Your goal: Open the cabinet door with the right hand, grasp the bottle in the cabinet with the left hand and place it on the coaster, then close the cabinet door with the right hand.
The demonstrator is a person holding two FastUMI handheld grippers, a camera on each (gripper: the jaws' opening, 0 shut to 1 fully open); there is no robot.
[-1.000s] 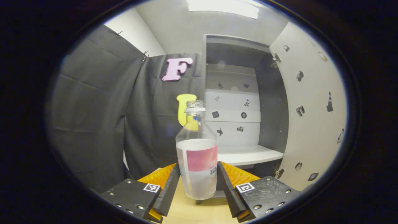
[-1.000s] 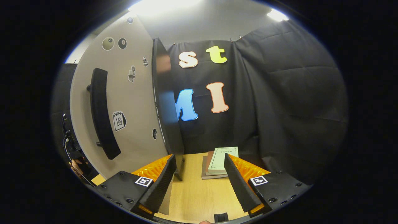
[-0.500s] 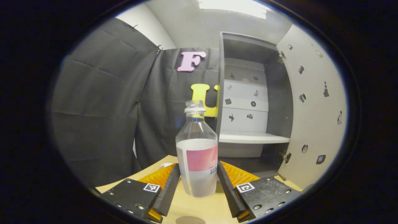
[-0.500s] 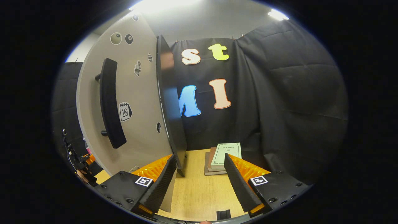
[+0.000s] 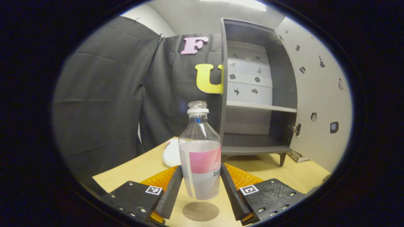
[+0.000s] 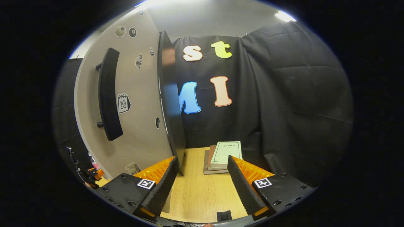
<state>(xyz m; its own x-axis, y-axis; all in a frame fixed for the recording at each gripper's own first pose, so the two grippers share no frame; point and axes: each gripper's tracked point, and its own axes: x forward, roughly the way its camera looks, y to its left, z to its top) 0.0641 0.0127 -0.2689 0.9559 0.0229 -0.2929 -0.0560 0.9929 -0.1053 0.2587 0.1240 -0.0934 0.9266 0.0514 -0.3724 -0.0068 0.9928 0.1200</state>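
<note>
— Clear plastic is seen where?
— On the bottle (image 5: 199,157), which is clamped upright between the left gripper (image 5: 199,186) fingers, raised just above the round coaster (image 5: 200,211) on the wooden table (image 5: 142,167).
— And the right gripper (image 6: 199,186)?
— Held apart, gripping nothing, beside the open cabinet door (image 6: 139,104) — books (image 6: 222,156) lie ahead.

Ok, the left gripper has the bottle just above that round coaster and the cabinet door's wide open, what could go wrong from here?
1. The bottle hangs above the coaster, not resting on it; if the left gripper opens now, the bottle could drop and tip.
2. The bottle has no cap, so any tilt may spill whatever is inside.
3. The right gripper is open beside the cabinet door, away from the handle; pushing the door's edge could slip.
</note>
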